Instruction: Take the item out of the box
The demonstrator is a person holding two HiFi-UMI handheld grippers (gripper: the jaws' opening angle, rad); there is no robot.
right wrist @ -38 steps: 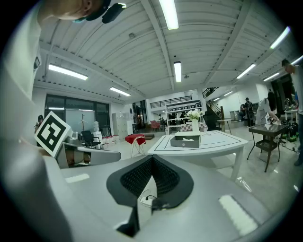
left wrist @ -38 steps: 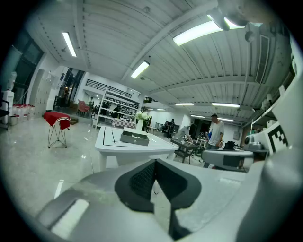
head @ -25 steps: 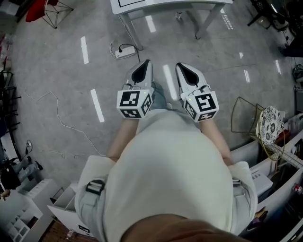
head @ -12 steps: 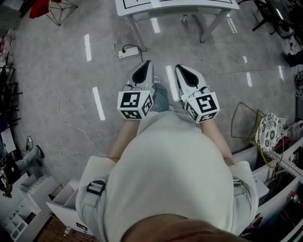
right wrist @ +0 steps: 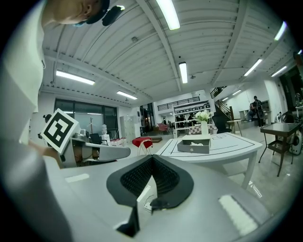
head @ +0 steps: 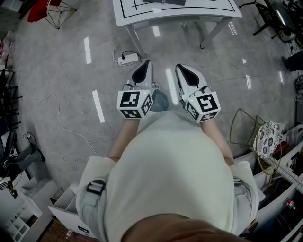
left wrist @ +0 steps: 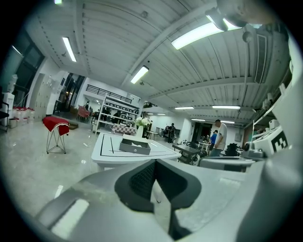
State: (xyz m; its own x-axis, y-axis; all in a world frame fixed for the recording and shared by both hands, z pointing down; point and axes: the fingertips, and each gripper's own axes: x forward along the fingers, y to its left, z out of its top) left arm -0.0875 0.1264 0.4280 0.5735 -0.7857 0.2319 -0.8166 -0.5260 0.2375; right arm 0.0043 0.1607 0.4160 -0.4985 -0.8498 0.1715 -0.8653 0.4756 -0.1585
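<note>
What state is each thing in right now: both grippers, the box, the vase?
left gripper: shut, empty, well short of the table.
right gripper: shut, empty, well short of the table.
box: on the white table, open-topped, untouched; contents too small to tell.
vase: upright beyond the box, holding flowers.

There are two grippers, the left gripper [head: 147,64] and the right gripper [head: 180,67], side by side at the centre of the head view. At the top of that view stands one white tabletop [head: 213,10], carrying one grey box [right wrist: 193,145] and one vase of flowers [right wrist: 204,124]. One red stool [left wrist: 56,125] and one power strip [head: 128,57] are on the floor [head: 57,94].
</note>
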